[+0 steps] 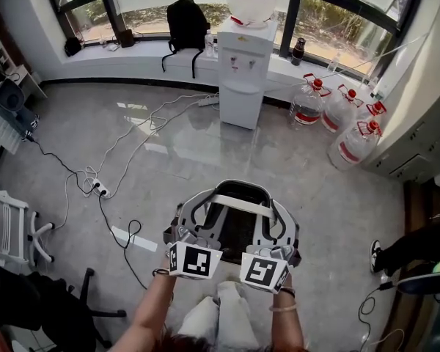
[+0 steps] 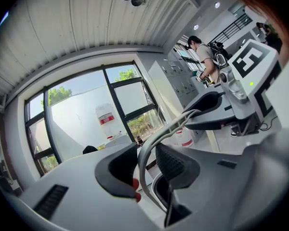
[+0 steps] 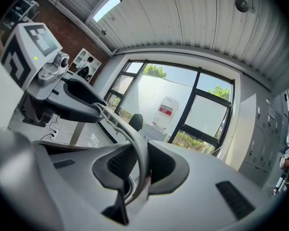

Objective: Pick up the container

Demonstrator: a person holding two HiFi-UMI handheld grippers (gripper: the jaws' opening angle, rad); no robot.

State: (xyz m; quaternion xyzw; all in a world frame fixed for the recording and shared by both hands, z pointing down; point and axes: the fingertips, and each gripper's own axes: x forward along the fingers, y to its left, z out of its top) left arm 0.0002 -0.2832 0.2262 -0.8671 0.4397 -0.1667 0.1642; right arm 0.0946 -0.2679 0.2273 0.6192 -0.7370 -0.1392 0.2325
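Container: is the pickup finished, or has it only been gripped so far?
Done: the grasp. The left gripper and the right gripper are each shut on the rim of the container. In hand: it is held up in front of the person, clear of the floor. Left: nothing visible, as the pickup looks complete.

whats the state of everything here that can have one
container: held up off the floor, gripped on both sides
left hand-held gripper: shut on the container's rim
right hand-held gripper: shut on the container's rim
water dispenser: upright, bottle mounted on top
water jugs: upright on the floor, capped
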